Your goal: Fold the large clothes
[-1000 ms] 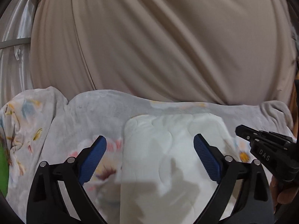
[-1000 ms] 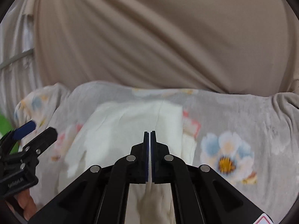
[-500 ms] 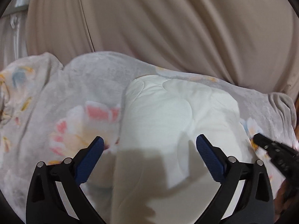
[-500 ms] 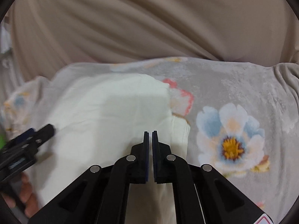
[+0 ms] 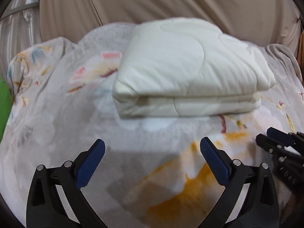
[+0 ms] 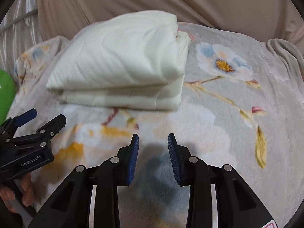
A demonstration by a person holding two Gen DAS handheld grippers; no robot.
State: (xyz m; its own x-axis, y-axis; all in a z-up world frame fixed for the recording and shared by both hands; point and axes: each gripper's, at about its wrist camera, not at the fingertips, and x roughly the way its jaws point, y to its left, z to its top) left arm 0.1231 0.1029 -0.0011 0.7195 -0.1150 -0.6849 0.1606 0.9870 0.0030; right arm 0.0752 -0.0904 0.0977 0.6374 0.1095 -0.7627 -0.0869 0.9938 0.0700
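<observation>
A white quilted garment [image 5: 190, 66] lies folded in a thick, neat stack on the floral grey blanket [image 5: 57, 114]. It also shows in the right wrist view [image 6: 121, 62]. My left gripper [image 5: 152, 148] is wide open and empty, held back from the stack's near edge. My right gripper [image 6: 153, 142] is open and empty, also short of the stack. The right gripper shows at the right edge of the left wrist view [image 5: 273, 138]. The left gripper shows at the left of the right wrist view [image 6: 43, 117].
A beige curtain [image 5: 171, 0] hangs behind the bed. A green object [image 6: 5, 93] sits at the left edge. The floral blanket [image 6: 228, 95] spreads to the right of the stack, with a bunched fold at the far right.
Both grippers have pulled back from over the white garment toward me. The right gripper has gone from shut to open. The folded stack now lies free ahead.
</observation>
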